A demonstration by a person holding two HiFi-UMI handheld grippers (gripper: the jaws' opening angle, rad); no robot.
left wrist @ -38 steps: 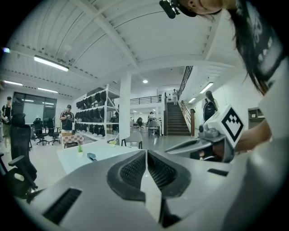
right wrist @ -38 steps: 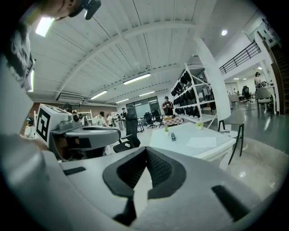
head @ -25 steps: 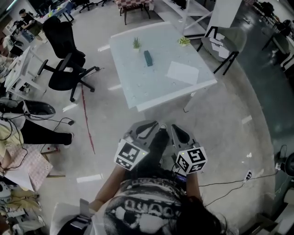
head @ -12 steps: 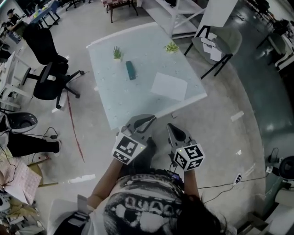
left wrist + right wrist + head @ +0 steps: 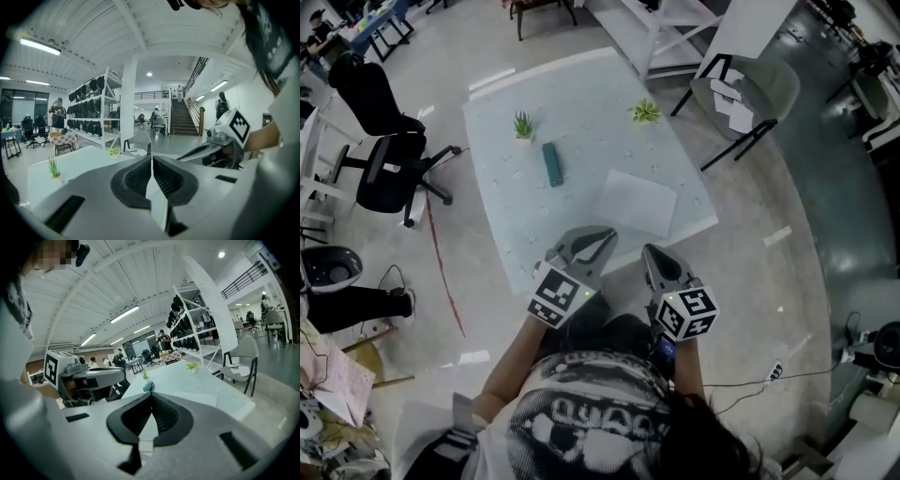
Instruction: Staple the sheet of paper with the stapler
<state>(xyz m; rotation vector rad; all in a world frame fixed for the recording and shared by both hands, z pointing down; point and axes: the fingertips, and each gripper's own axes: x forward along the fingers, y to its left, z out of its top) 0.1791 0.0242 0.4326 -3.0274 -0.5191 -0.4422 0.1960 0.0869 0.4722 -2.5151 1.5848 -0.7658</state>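
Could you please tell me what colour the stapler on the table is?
The stapler is teal; the head view shows it best.

Open office: swivel chair, shelving rack, staircase.

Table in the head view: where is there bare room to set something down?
The table is mostly bare. There is a wide patch between the stapler and the near left corner, and a strip between the left plant and the right plant. The paper fills the near right corner.
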